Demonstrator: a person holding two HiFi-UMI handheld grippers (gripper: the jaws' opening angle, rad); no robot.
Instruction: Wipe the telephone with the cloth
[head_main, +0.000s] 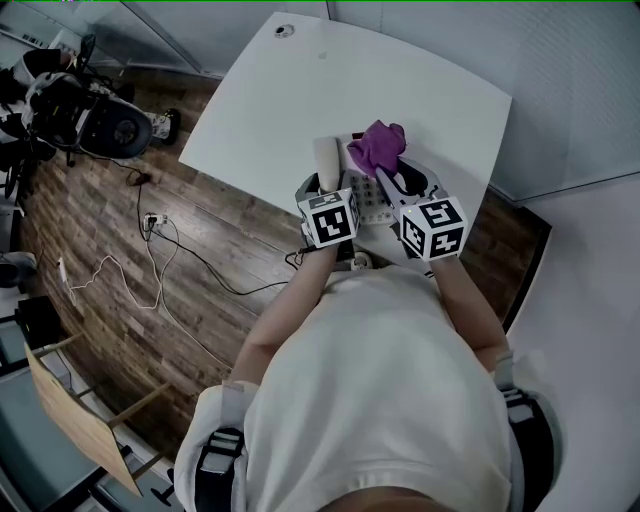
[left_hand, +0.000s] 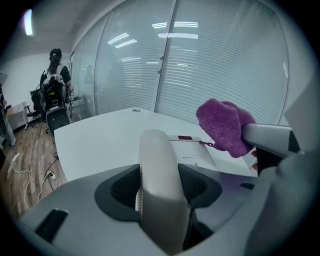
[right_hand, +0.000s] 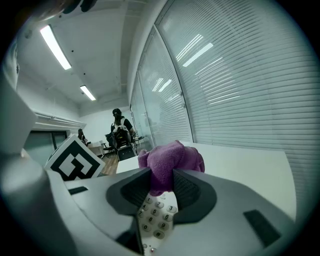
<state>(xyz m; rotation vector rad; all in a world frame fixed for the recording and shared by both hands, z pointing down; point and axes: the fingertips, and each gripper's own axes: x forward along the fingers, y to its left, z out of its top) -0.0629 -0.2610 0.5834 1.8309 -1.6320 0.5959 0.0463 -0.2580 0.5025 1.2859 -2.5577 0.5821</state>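
— Place of the telephone?
— Near edge of the white table, centre of the head view, just above the two marker cubes.
— Left gripper?
— Set wide around the handset, pads seemingly flush on both its sides; hard to be sure of real pressure from this angle.
— Right gripper?
— Clamped on the purple cloth, bunched just above the keypad.
— Best way through the wipe?
— Steady the handset, or lift it clear, to stop the base sliding. Lower the cloth flat onto the keys, press lightly, sweep in overlapping strokes. Keep the jaw tips off the plastic.
— Anything in the way?
— Mainly the left gripper itself, close beside the cloth. Elsewhere: a small round fitting at the table's far corner, cables on the wood floor at left, a wheeled machine at upper left, a person far off at the left of the left gripper view.
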